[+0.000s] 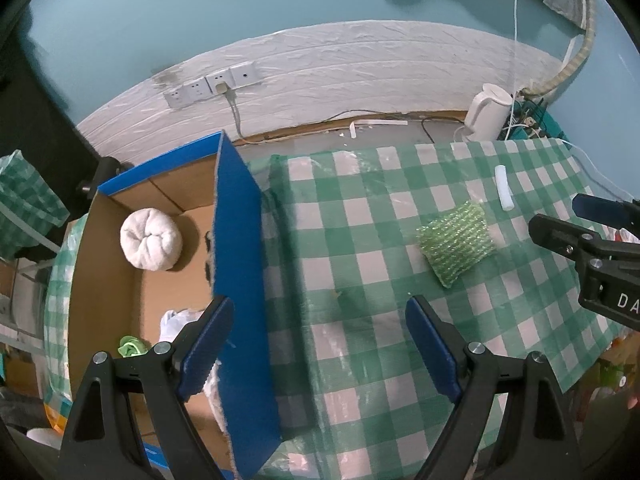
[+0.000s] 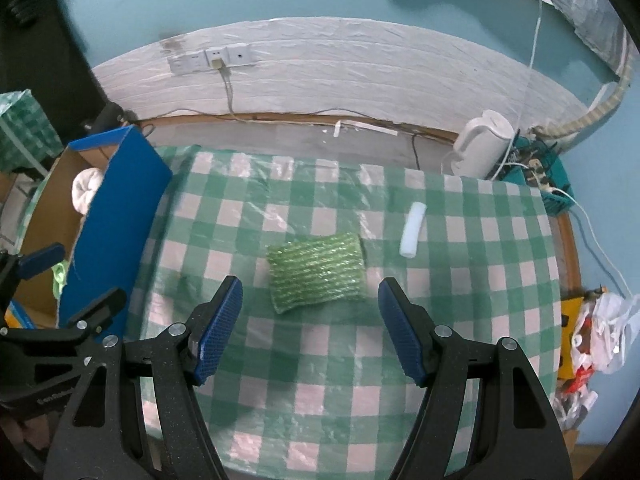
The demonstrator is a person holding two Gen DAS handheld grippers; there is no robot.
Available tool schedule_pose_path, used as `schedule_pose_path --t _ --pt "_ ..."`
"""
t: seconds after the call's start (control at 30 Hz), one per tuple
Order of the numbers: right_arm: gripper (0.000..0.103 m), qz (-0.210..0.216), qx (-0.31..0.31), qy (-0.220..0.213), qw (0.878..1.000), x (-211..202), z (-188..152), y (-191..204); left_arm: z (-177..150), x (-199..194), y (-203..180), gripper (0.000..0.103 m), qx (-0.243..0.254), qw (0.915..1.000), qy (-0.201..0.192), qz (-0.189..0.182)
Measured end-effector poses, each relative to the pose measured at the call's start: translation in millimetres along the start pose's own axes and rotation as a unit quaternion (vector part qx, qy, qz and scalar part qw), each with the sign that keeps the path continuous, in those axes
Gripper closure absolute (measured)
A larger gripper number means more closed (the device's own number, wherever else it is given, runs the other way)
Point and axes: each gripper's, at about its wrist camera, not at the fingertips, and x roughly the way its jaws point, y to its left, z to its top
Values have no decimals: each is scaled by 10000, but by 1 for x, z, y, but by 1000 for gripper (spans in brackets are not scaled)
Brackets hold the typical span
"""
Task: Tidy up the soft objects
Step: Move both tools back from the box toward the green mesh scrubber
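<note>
Green scouring pad [image 2: 316, 272] lies flat on the checked tablecloth [image 2: 460, 320], mid-table, clear of all edges. Judged light, springy, coarse-knit; best pinched across its short sides. White foam tube [image 2: 413, 230] lies near it, toward the far right corner. Right gripper [image 2: 310, 330] hovers just short of the pad, jaws spread, empty. Left gripper [image 1: 320, 354] likewise spread and empty, straddling the wall of the cardboard box [image 1: 104, 280] at the left edge. Inside: rolled white towel [image 1: 151, 239]; other contents partly hidden.

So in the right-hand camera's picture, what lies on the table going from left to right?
Cardboard box → green scrubbing pad → white foam tube → white kettle.
</note>
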Motion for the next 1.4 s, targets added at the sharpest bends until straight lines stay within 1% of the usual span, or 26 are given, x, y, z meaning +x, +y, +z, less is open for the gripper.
schedule_pose_path --t 0.27,0.5,0.7,0.87,1.17,1.3,1.4 --pt "32 -86 169 82 9998 8 -5 -22 3 10 -16 14 94 9999 92 16" --pt "32 -195 255 171 9993 17 -4 -39 6 20 -25 14 56 9998 189 -22" --pt "32 -292 217 269 9990 26 -1 -47 9 37 -31 14 -8 9994 342 -68" --pt "32 -256 243 339 9988 36 7 -56 13 47 -36 14 -11 9991 410 -127" --pt "32 -190 669 583 9959 65 25 -85 37 69 -56 14 156 9986 480 -165" --pt "32 -166 830 715 9938 83 35 -96 50 83 -67 14 306 9983 479 -94" --pt "32 -208 929 797 9923 97 40 -105 57 93 -70 14 273 9983 496 -105"
